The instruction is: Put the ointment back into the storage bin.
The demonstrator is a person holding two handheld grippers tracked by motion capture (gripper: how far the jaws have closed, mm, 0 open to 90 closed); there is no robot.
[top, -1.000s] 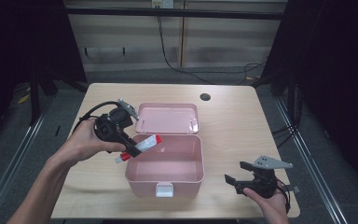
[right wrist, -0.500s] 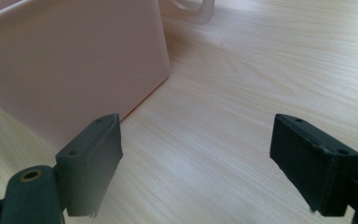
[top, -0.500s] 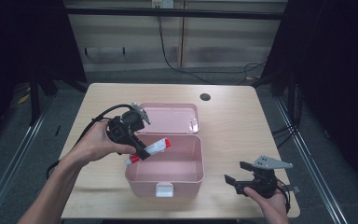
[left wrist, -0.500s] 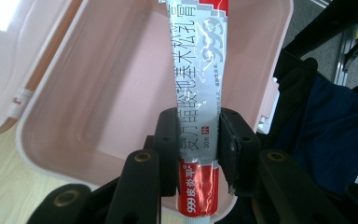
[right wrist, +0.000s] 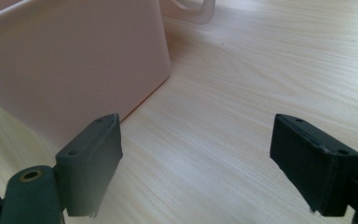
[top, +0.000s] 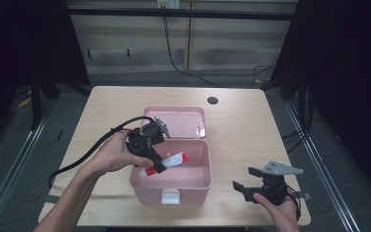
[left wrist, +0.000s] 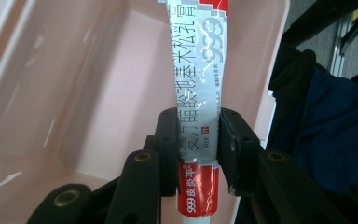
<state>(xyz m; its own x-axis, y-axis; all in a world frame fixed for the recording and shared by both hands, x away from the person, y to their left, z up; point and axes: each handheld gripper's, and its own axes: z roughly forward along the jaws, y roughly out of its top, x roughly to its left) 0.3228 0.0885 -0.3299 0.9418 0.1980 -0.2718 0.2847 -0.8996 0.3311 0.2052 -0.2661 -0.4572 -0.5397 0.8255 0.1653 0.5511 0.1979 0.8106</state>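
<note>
- The left gripper [top: 157,164] hangs over the left part of the open pink box [top: 193,181], held by the person's left hand [top: 113,154]; its jaws are clenched on a tube of ointment [top: 166,162].
- In the left gripper view the tube [left wrist: 196,98] runs straight up between the two black jaws: they pinch it low on its silver part, just above the red band, and the silver printed body reaches on past the jaws over the pink inside of the box [left wrist: 74,93].
- From the high view the tube lies tilted, one end pointing toward the middle of the box and the other toward the box's left wall; whether it touches the floor of the box I cannot tell.
- The box's lid [top: 178,123] lies open flat behind it on the wooden table [top: 251,125].
- The right gripper [top: 251,182] sits near the table's front right corner, in the person's right hand [top: 275,205], well apart from the tube, its jaws released and wide apart with nothing between them.
- In the right gripper view bare table [right wrist: 242,84] shows between the two jaws, and the pink outer wall of the box [right wrist: 70,70] stands just beyond the left jaw.
</note>
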